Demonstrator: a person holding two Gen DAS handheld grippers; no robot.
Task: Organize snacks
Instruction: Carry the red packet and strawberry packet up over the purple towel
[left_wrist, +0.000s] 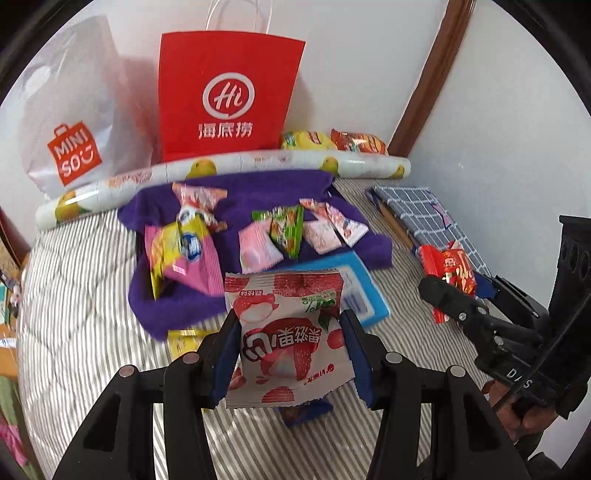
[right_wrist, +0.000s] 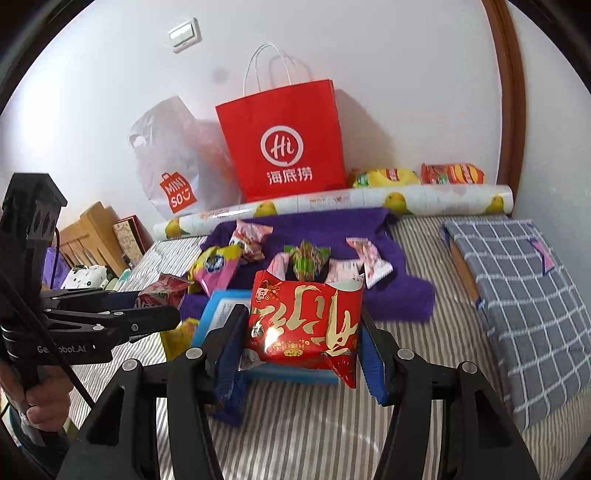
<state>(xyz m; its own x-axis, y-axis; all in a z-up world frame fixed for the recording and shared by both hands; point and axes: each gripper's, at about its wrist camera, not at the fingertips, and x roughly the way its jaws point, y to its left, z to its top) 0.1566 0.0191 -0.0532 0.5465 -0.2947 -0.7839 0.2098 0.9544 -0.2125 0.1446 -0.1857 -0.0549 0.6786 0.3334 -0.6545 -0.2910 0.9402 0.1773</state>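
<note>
Nearest the lens, over the striped bedcover (left_wrist: 92, 295), the left gripper (left_wrist: 288, 343) pinches a white and pink lychee snack packet (left_wrist: 286, 332) by its two side edges, its blue pads pressed against the wrapper, and the packet hangs clear above the bed. Beside it the right gripper (right_wrist: 301, 343) pinches a red and gold snack packet (right_wrist: 306, 321) the same way, also lifted off the cover; the left wrist view shows that packet (left_wrist: 448, 273) from the side, apart from the lychee one. Under the raised packets lies a flat blue box (left_wrist: 360, 291) on the stripes, with a small dark blue wrapper (left_wrist: 306, 411) closer to the camera. Just past the box a purple towel (left_wrist: 177, 302) is spread across the middle of the bed, carrying a yellow and pink bag (left_wrist: 181, 254) on its left part and a cluster of small pink and green sachets (left_wrist: 295, 230) on its right part. Toward the bed's right edge rests a folded checked cloth (right_wrist: 517, 295). Along the far edge of the bed lies a roll of printed paper (left_wrist: 240, 166), and behind it, against the wall, stand a red paper bag (left_wrist: 225, 96), a white plastic bag (left_wrist: 74, 122) and two more snack bags (left_wrist: 332, 142)
</note>
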